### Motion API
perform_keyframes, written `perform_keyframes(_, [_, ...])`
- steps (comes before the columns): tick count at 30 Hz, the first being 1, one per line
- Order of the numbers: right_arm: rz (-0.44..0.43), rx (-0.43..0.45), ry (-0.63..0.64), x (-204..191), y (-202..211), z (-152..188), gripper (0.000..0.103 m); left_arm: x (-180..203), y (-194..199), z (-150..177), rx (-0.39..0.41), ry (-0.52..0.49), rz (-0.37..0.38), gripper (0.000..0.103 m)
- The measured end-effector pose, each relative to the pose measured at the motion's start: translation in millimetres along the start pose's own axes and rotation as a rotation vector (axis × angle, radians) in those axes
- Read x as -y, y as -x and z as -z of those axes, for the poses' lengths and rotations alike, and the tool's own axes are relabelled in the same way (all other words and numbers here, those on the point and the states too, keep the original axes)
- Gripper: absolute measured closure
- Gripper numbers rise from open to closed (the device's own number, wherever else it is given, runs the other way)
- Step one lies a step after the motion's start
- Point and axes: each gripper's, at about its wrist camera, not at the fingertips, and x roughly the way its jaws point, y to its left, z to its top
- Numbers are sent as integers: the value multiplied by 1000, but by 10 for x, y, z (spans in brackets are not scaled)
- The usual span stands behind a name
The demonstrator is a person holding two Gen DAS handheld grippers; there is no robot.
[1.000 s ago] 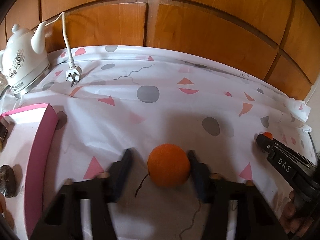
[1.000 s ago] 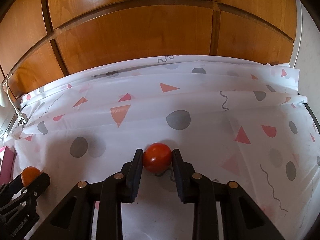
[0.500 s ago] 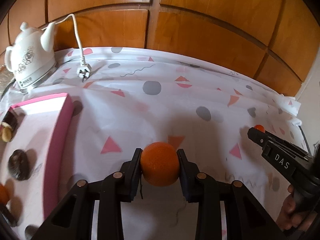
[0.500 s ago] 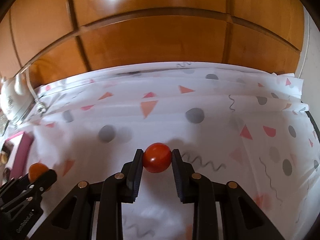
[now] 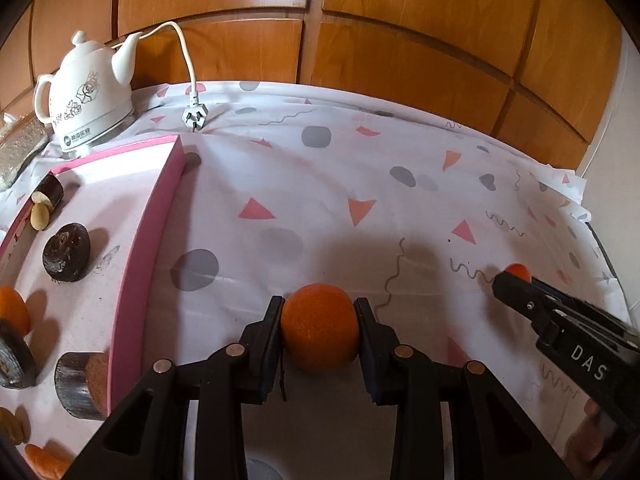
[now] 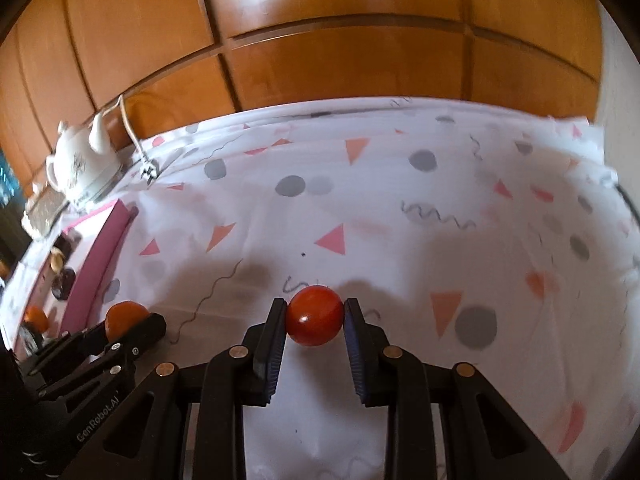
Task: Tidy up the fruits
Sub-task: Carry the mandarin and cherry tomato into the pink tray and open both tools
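An orange (image 5: 319,327), round and pebbly-skinned, is pinched between the black ribbed pads of the left gripper (image 5: 319,332) and is held above the cloth (image 5: 360,168), right of the tray (image 5: 144,248). A smooth, glossy red tomato (image 6: 315,315) is clamped in the right gripper (image 6: 315,320), also held above the cloth. The right gripper is seen at the right edge of the left view, well apart from the left one, with patterned cloth between them. The tray's pink wall is seen just left of the orange; dark, rough-skinned round fruits (image 5: 66,253) and an orange piece (image 5: 14,309) are spread on its white floor. A wide stretch of wrinkled white cloth, printed with triangles, dots and squiggles, is left open ahead, up to the wooden panels (image 5: 400,20). A white ceramic kettle (image 5: 86,92) is parked at the far left corner, its plug (image 5: 195,116) lying on the cloth beside the tray's far end.
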Motion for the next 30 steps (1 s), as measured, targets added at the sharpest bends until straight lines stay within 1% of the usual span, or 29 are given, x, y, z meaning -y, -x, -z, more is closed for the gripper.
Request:
perform_keyframes(2, [4,-1,-18,33,-24,27,74,0,-25,2,-6,-6,5,67])
perform_keyframes(5, [10,-20,-53,119,-119,59,75,28,-38,11,-11,-29,-6,67])
perform_keyframes(7, [-7,-16,-81,176,-138,73,75,51,-42,21,-12,-43,-16,67])
perform_keyframes(11, [10,-8,-66,150,-149,93,74,86,-48,29,-7,-70,-37,67])
perform_keyframes(16, [17,-2,-63,143,-147,110,74,70,-47,31,-2,-69,-36,67])
perform_keyframes(20, [50,-5,-35,88,-159,113,74,70,-43,32,4,-73,-41,67])
perform_keyframes(30, [46,0,-37,102,-159,123,74,76,-42,40,6,-68,-37,68])
